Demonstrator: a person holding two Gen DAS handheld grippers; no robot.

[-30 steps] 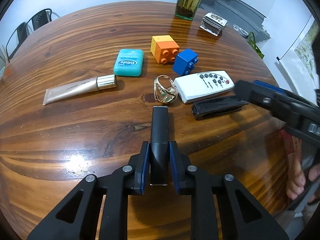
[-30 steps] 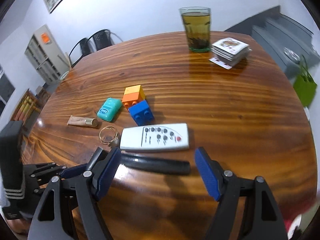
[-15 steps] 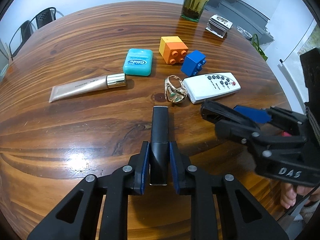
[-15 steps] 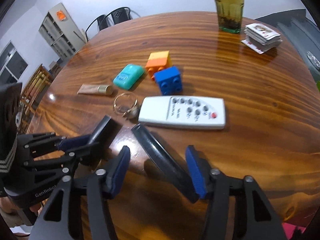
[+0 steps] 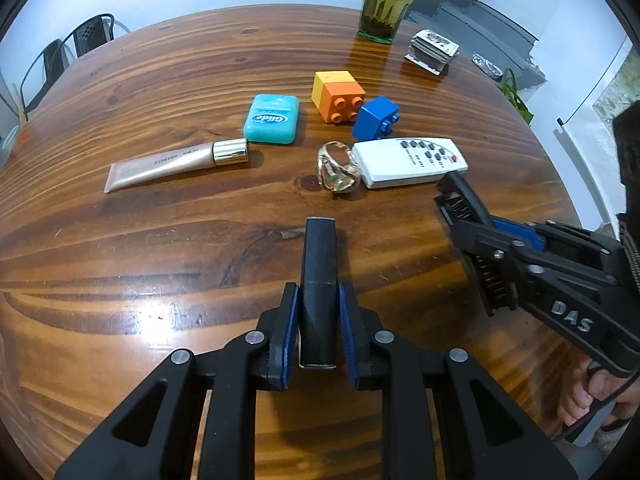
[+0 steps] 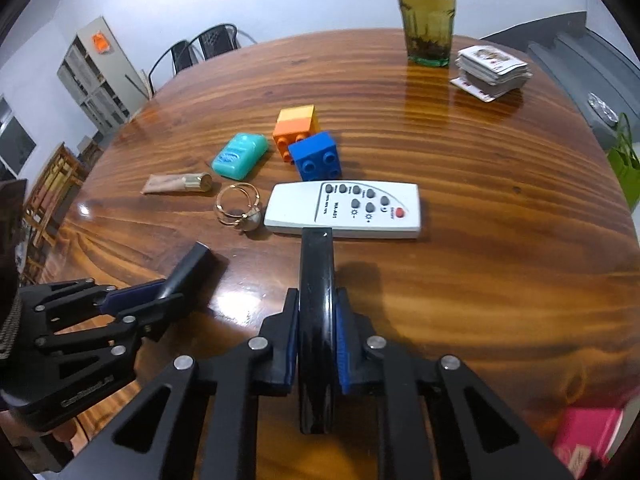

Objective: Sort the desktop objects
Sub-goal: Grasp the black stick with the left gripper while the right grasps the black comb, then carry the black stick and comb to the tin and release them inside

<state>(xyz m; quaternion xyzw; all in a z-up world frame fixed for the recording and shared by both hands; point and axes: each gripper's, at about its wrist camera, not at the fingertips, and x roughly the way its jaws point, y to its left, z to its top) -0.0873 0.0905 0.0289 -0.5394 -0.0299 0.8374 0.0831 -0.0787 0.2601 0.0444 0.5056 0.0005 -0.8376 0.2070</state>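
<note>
My left gripper (image 5: 319, 300) is shut on a black rectangular stick (image 5: 319, 258) that points away from me just above the wooden table (image 5: 160, 248). To its right, my right gripper (image 6: 316, 304) is shut on a black comb (image 6: 316, 276), which stands on edge between the blue pads; its teeth (image 5: 490, 280) show in the left wrist view. Just beyond the comb's tip lies a white remote (image 6: 344, 208), with a gold ring (image 6: 238, 206) to its left. Further back are a blue brick (image 6: 316, 156), an orange-and-yellow brick (image 6: 294, 126), a teal floss box (image 6: 240, 155) and a beige tube (image 5: 176, 162).
A glass of tea (image 6: 426, 20) and a stack of playing cards (image 6: 492, 70) stand at the far side of the table. Black chairs (image 6: 200, 46) sit behind the table. A pink box (image 6: 588, 436) lies below the table's near right edge.
The right gripper's jaws have closed onto the black comb, which lay flat in front of the remote and now stands on edge between the pads. The left gripper has kept its grip on the stick.
</note>
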